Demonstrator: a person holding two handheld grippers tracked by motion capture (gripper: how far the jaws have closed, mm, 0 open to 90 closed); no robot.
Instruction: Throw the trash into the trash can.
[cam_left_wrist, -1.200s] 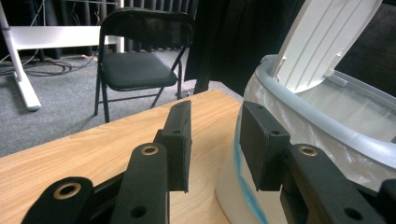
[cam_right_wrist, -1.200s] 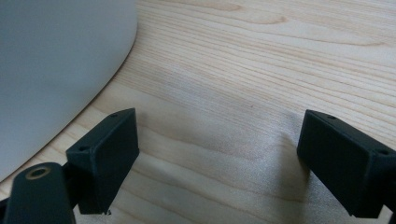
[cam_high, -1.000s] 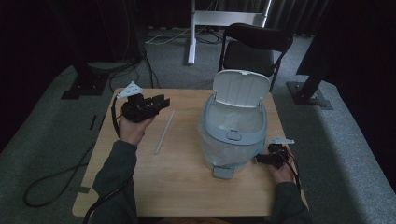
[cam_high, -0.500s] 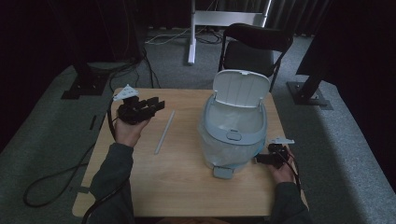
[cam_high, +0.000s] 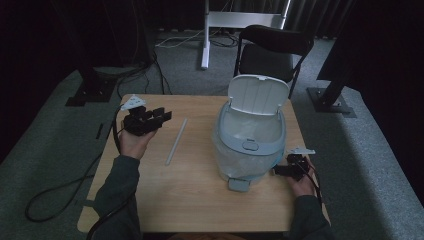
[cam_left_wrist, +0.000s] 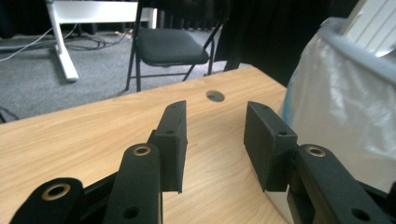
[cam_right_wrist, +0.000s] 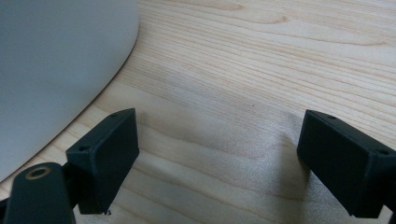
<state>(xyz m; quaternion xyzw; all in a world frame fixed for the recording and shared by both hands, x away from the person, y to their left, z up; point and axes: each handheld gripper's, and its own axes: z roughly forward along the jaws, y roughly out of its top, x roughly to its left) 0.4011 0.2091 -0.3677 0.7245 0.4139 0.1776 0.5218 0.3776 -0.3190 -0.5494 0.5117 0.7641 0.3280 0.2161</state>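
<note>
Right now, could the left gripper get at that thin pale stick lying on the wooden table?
Probably yes. The left gripper is open and empty, the thin pale stick lies alone on bare wooden table beside it, and the pale blue lidded bin stands further off.

Showing matt black plastic on the left tongs (cam_left_wrist: 215, 140); beneath them, smooth light wood-grain table (cam_left_wrist: 93, 135); beside them, crinkled glossy bin liner (cam_left_wrist: 336, 116).

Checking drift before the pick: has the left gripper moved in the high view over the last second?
Yes. The left gripper has slid slightly toward the table's left edge, away from the white stick, which lies where it was. Its jaws have just been opening, nothing between them.
</note>
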